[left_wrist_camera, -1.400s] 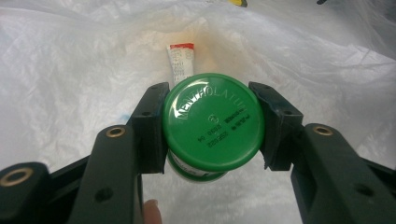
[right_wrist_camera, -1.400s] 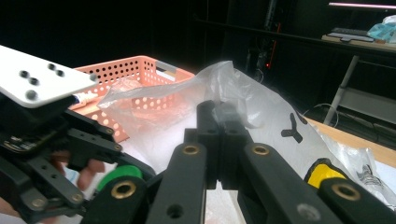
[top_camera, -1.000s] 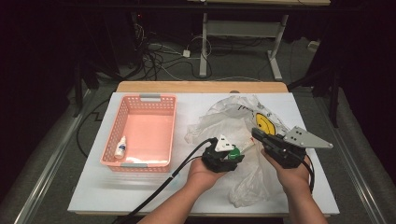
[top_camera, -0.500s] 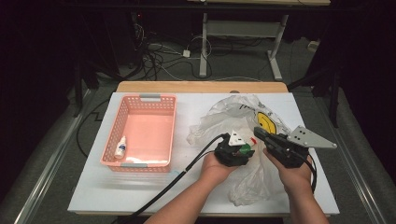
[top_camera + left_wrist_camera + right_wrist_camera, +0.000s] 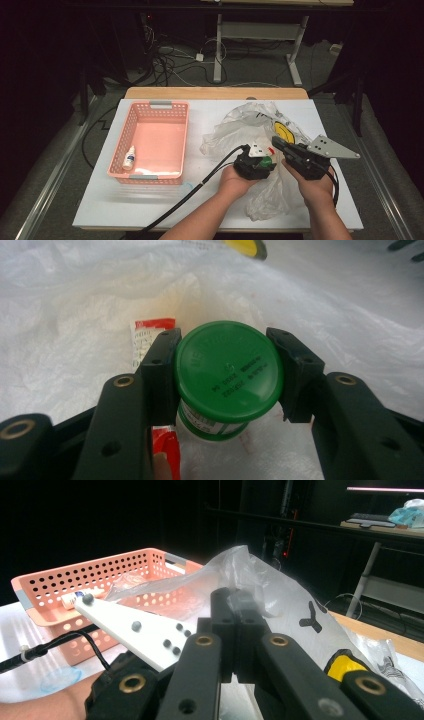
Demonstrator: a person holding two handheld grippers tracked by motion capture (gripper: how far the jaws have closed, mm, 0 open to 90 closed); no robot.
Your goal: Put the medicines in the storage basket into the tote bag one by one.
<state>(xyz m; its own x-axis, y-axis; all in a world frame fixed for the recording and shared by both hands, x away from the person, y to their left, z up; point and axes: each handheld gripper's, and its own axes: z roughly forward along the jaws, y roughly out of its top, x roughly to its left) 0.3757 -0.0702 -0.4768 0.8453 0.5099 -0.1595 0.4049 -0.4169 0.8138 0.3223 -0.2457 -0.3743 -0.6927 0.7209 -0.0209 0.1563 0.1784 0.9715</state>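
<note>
A green-lidded jar [image 5: 227,370] sits between the jaws of my left gripper [image 5: 227,342], whose pads press on the lid's sides, inside a crumpled white plastic bag [image 5: 240,127]. From the high view the green lid [image 5: 267,161] peeks out at the left gripper [image 5: 264,160], low in the bag's mouth. My right gripper [image 5: 278,143] is just to the right, shut on a fold of the bag [image 5: 280,595] and lifting its edge. In the right gripper view its jaws [image 5: 239,600] meet with the film pinched between them.
A pink perforated basket [image 5: 150,107] stands at the left of the white table [image 5: 150,205] with a small white bottle [image 5: 129,157] inside. A red-and-white packet [image 5: 150,332] lies in the bag beside the jar. Cables trail off the front edge.
My left hand has carried the jar to the right and slightly down, closer to the right gripper. The right gripper has kept still on the bag.
</note>
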